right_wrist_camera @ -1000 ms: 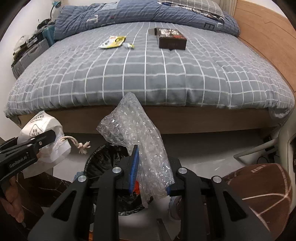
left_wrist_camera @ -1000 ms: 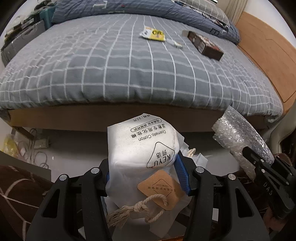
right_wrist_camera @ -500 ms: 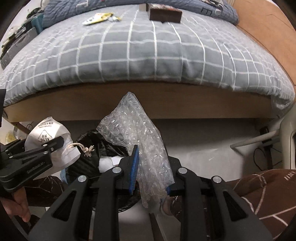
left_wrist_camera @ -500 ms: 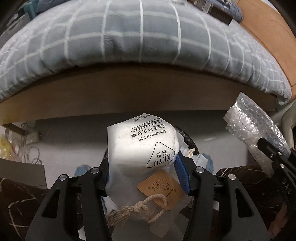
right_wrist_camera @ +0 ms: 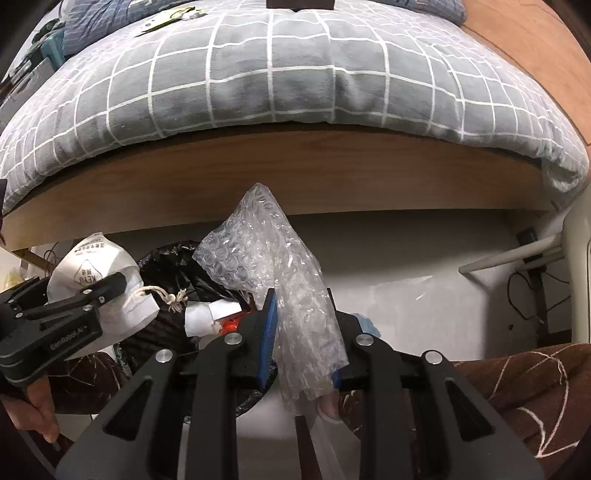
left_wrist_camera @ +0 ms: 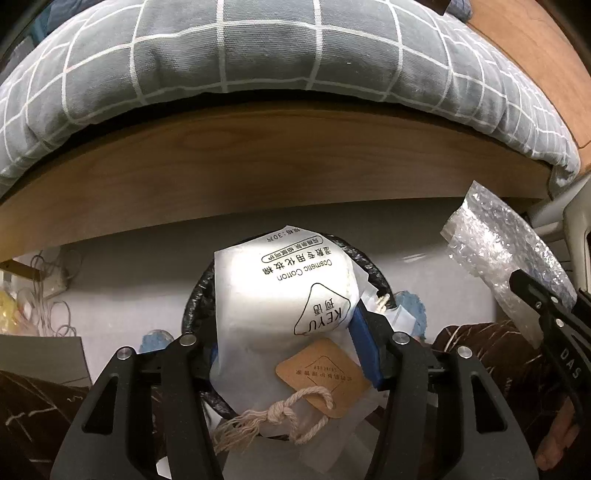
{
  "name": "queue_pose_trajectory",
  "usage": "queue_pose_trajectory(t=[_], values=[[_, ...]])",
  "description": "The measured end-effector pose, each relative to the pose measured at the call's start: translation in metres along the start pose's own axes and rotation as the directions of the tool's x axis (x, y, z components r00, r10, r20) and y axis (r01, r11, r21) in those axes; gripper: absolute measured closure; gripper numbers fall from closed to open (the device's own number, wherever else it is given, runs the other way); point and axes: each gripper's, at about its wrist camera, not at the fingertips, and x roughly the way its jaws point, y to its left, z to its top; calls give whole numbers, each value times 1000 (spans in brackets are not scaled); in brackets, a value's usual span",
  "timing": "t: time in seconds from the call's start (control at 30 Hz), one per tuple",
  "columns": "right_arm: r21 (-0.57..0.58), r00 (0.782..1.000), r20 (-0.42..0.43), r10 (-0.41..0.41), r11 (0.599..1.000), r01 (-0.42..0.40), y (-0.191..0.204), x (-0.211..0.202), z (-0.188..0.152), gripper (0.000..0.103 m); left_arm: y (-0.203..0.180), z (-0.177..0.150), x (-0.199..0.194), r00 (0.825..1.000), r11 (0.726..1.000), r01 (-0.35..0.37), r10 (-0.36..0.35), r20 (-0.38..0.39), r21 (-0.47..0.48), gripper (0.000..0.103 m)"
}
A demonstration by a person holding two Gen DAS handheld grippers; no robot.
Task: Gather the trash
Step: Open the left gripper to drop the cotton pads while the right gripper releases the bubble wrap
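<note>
L claw (left_wrist_camera: 286, 343) is clamped on a white cosmetic cotton pack (left_wrist_camera: 288, 295), blue pads pressing both sides; pack stands upright btwn the fingers, w/ a brown card tag (left_wrist_camera: 321, 376) and knotted twine (left_wrist_camera: 280, 413) hanging off its lower part. Pack sits directly above the black-lined trash bin (left_wrist_camera: 199, 291), whose rim shows round it on both sides. In the R wrist view the same pack (right_wrist_camera: 96, 266) hangs over the bin's left edge, twine trailing toward the liner.

R claw (right_wrist_camera: 301, 332) is clamped on a crumpled sheet of bubble wrap (right_wrist_camera: 266, 266), which sticks up past the fingertips and droops below them. It's held near the bin's (right_wrist_camera: 173, 266) right side; can't tell if it's over the opening. White paper scraps and sth red lie inside the bin.

Behind both: bed w/ grey checked duvet (right_wrist_camera: 277, 74) hanging over a wooden bed frame (right_wrist_camera: 295, 177), pale floor (right_wrist_camera: 406, 266) under it. A yellow wrapper (right_wrist_camera: 166, 18) lies on the bed near its far left edge.
</note>
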Motion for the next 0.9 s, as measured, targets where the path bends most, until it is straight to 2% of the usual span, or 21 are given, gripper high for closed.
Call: queue_pose_trajectory(t=[0.13,0.27,0.37,0.4,0.57,0.73,0.9], values=[[-12,1000,2,21,1000,-21,6,1,4,80,3,1,-6,1000,1000,-14,14,16,2,29],[-43,999,10,46,998,-46,21,0,8,80,17,2,-24,996,999,-50,51,80,-10,14],[-72,998,10,68,995,-67,38,0,12,80,34,1,-32,992,996,-76,79,101,-38,8],[-83,997,3,78,994,-77,45,0,13,80,44,-1,-37,989,994,-94,99,110,-46,7],[-111,995,-16,102,988,-103,69,4,15,80,69,-7,-52,987,991,-100,110,120,-85,6],[-152,990,-75,121,980,-131,93,13,9,80,88,-8,-57,983,982,-141,155,103,-129,6],[-178,987,-104,122,974,-139,111,18,5,79,106,-11,-62,983,977,-132,150,102,-167,6]])
